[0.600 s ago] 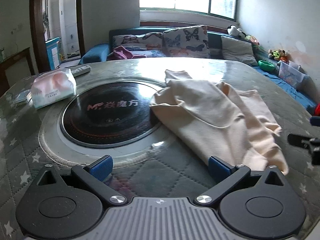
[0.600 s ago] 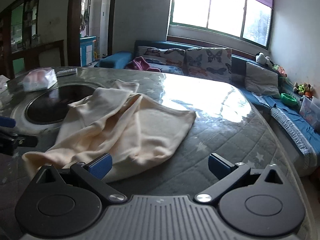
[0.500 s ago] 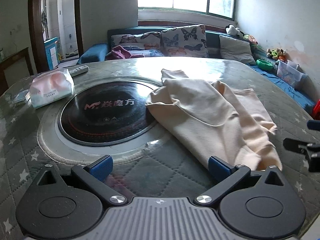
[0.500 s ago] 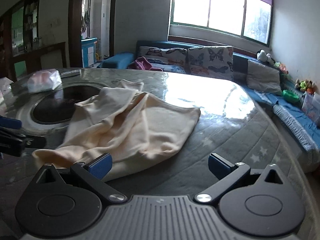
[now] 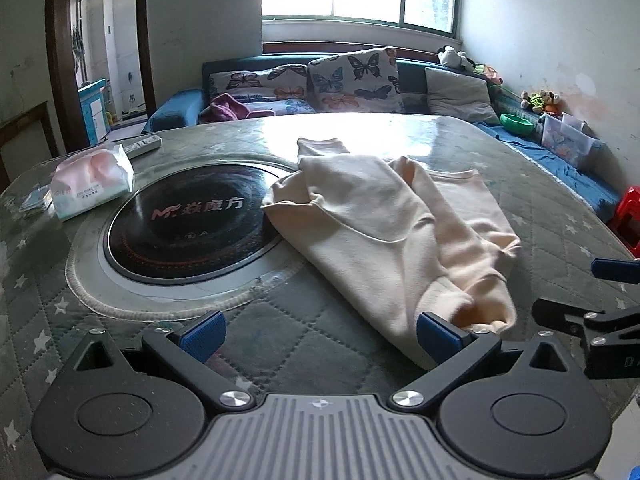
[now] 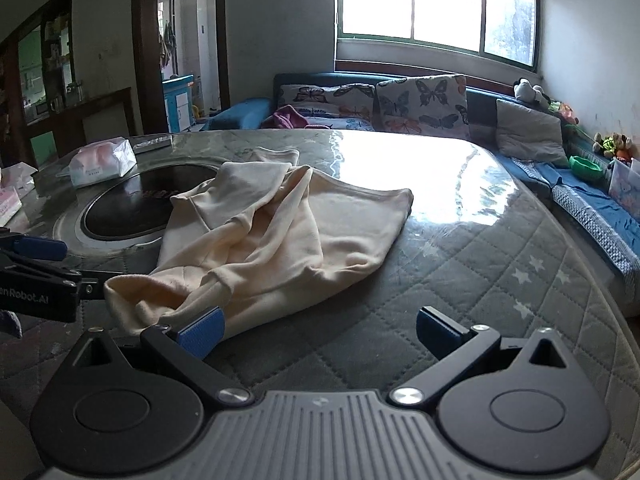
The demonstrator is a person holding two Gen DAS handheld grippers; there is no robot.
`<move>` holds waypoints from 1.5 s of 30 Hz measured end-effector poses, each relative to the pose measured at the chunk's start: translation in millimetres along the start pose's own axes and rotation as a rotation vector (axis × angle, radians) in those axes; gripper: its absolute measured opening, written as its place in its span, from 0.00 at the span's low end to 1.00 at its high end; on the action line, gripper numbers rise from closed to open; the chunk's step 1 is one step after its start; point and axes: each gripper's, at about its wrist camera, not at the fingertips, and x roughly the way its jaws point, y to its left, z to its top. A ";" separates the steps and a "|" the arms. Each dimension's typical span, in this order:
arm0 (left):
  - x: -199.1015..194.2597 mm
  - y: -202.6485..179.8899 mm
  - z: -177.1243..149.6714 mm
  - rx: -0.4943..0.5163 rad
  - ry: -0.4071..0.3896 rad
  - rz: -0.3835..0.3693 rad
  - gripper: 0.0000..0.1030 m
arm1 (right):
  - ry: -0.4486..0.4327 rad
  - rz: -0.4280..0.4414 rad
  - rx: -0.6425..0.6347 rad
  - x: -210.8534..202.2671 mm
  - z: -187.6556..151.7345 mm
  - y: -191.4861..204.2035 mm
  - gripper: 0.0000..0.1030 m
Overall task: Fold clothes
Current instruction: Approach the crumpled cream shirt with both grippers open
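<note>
A cream sweatshirt (image 5: 400, 232) lies crumpled on the round quilted table (image 5: 280, 344), partly over the black hotplate (image 5: 188, 220). It also shows in the right wrist view (image 6: 280, 240). My left gripper (image 5: 320, 334) is open, its right fingertip (image 5: 436, 338) at the garment's near cuff end. My right gripper (image 6: 320, 330) is open, its left fingertip (image 6: 200, 330) at the same near end. Each gripper shows at the edge of the other's view: the right one in the left wrist view (image 5: 600, 300), the left one in the right wrist view (image 6: 40, 276).
A tissue pack (image 5: 92, 184) and a remote (image 5: 142, 146) lie at the table's far left. More tissue packs (image 6: 12, 192) sit at the left edge. A sofa with butterfly cushions (image 5: 352, 80) stands behind the table. A red stool (image 5: 628, 216) is at the right.
Both grippers have moved in closer to the near end of the sweatshirt and toward each other. The sweatshirt lies as before.
</note>
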 end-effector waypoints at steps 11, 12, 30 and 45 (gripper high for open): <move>-4.9 -9.7 -7.0 0.005 0.018 0.010 1.00 | 0.010 0.014 -0.003 -14.0 -5.1 11.4 1.00; -5.2 -10.6 -7.8 0.006 0.018 0.011 1.00 | 0.010 0.015 -0.004 -15.2 -5.4 12.1 1.00; -16.5 -20.3 -17.3 0.018 0.016 0.021 1.00 | 0.020 0.017 -0.002 -26.0 -14.5 19.9 1.00; -20.2 -25.6 -21.5 0.031 0.023 0.027 1.00 | 0.021 0.021 -0.007 -29.3 -17.5 22.7 1.00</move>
